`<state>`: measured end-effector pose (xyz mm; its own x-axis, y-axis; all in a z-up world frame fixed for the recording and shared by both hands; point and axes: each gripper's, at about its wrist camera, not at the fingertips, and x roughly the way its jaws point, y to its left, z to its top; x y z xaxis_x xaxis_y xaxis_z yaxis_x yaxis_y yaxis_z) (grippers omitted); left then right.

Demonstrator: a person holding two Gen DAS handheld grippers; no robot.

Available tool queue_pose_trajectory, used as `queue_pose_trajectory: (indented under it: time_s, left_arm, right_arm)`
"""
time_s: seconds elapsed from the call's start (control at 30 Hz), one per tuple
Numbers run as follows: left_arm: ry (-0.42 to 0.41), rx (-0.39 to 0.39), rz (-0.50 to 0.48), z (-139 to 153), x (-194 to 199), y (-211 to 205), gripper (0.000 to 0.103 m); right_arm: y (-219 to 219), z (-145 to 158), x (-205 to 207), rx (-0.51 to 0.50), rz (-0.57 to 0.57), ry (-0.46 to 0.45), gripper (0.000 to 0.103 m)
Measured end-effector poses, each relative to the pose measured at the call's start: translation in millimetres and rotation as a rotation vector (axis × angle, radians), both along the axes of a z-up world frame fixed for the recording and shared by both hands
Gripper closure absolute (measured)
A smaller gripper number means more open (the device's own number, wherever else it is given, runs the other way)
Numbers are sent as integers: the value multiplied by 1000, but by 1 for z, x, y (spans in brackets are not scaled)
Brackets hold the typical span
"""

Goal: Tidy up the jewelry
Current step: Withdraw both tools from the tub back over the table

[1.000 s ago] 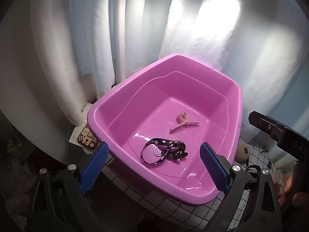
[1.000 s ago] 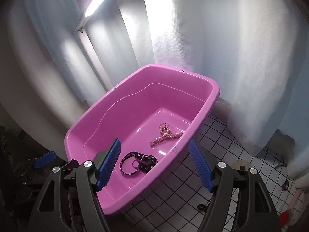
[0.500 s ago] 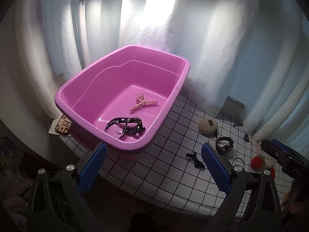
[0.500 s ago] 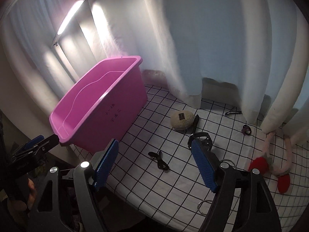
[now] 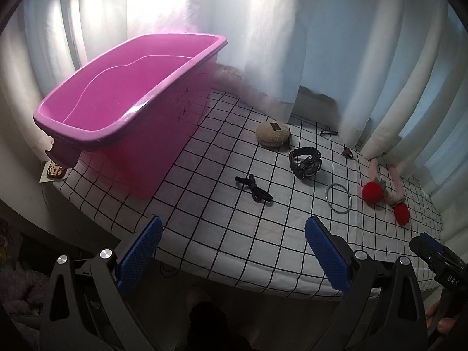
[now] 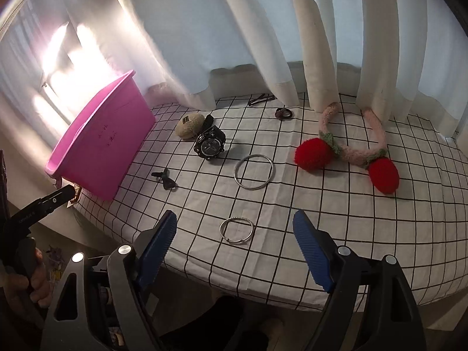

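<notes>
Left wrist view: a counter (image 5: pixel 263 234) under a white cloth with a black grid fills the middle of the frame, white curtains (image 5: pixel 292 44) behind it. A pink tub (image 5: pixel 163 134) stands at upper left. To its right lie a beige pad (image 5: pixel 272 138), a black watch (image 5: pixel 305 162), a black hair tie (image 5: pixel 254 188), a large silver ring (image 5: pixel 338 198) and a cherry headband (image 5: pixel 383 187) at far right. The left gripper (image 5: pixel 232 256) hangs at lower centre over the counter's near edge, its blue fingers (image 5: pixel 139 253) spread wide and empty.

Right wrist view: the tub (image 6: pixel 111 149) sits at left, the watch (image 6: pixel 210 144) and large ring (image 6: pixel 254 171) at centre, the headband (image 6: pixel 351 149) at right. A small silver bangle (image 6: pixel 237 230) lies at lower centre. The right gripper (image 6: pixel 234 247) points down at it, fingers (image 6: pixel 311 250) opening, touching nothing.
</notes>
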<state>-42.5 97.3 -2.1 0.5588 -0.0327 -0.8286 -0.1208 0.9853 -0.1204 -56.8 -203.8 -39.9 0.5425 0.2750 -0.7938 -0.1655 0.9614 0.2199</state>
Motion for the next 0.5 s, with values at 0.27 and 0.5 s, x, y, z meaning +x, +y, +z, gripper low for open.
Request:
queue_pose_trajectory:
  time_s: [0.27, 0.5]
  left_arm:
    - [6, 35, -73, -25, 23, -8, 7]
    - [7, 27, -193, -53, 58, -10, 7]
  right_arm:
    - [15, -31, -14, -17, -44, -1, 20]
    - [30, -57, -15, 1, -213, -21, 17]
